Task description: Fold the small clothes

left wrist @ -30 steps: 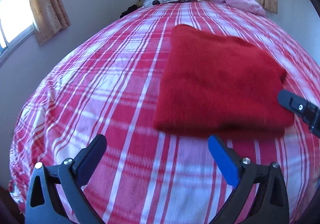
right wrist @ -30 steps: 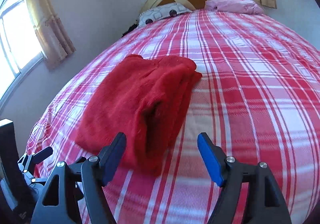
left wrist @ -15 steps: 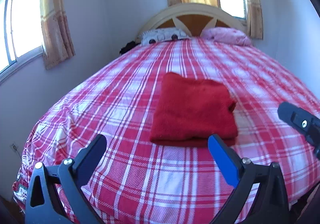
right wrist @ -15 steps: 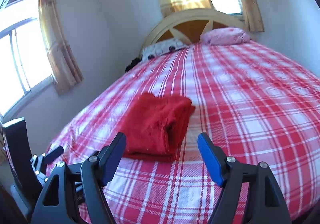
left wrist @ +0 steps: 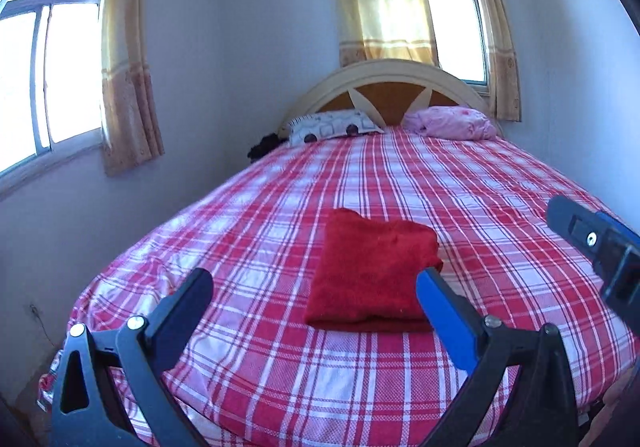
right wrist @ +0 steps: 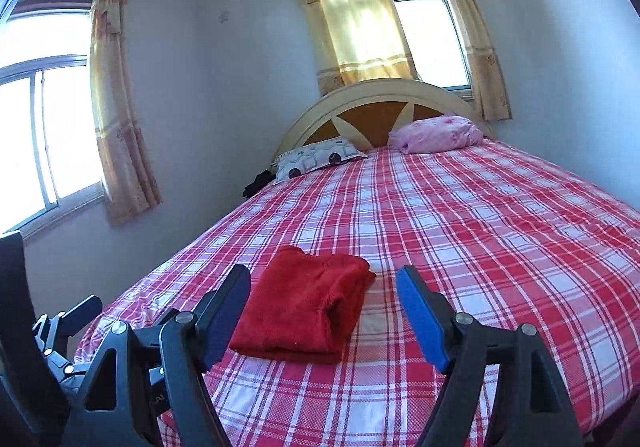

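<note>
A red knitted garment (left wrist: 372,273) lies folded into a compact rectangle near the foot of the plaid bed (left wrist: 280,367); it also shows in the right wrist view as the red garment (right wrist: 308,303). My left gripper (left wrist: 314,283) is open, raised above and short of the garment, nothing between its fingers. My right gripper (right wrist: 324,291) is likewise open and empty, held back from the garment over the bed's near edge. The right gripper's body (left wrist: 600,243) shows at the right edge of the left wrist view, and the left gripper's body (right wrist: 64,335) at the lower left of the right wrist view.
A red and white plaid sheet covers the bed (right wrist: 500,247). A patterned pillow (left wrist: 332,125) and a pink bundle (left wrist: 452,122) lie at the arched headboard (left wrist: 392,83). A wall with a curtained window (left wrist: 60,67) runs close along the bed's left side.
Both grippers have pulled back and risen from the garment and tilted up, so the windows and headboard now show. The garment lies still, folded. Both stayed open.
</note>
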Demonstrator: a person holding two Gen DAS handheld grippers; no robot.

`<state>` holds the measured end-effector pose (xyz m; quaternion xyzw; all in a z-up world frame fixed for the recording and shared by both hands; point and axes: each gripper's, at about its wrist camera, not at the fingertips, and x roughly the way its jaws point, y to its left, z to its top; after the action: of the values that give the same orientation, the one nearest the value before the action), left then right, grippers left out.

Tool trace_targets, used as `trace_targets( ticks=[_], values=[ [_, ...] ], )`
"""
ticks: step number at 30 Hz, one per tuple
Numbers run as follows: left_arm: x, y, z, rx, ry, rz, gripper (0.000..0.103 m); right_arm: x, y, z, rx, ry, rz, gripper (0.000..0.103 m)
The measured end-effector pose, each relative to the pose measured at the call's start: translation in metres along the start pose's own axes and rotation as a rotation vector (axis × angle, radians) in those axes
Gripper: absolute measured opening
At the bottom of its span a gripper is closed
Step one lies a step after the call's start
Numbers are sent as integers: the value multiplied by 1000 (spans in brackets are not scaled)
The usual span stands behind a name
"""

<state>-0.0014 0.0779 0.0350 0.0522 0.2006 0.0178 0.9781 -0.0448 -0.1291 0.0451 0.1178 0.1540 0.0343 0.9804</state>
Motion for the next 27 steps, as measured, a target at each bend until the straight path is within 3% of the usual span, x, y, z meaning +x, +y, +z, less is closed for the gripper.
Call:
trace_targets(
  ticks=[8,27],
  values=[
    [6,-4,-2,-20,71,5,103,-3,-2,-4,14,-4,-14,76],
    [3,-5,-4,-22,71,17,103,-4,-1,-9,13,1,-2,76]
  ],
)
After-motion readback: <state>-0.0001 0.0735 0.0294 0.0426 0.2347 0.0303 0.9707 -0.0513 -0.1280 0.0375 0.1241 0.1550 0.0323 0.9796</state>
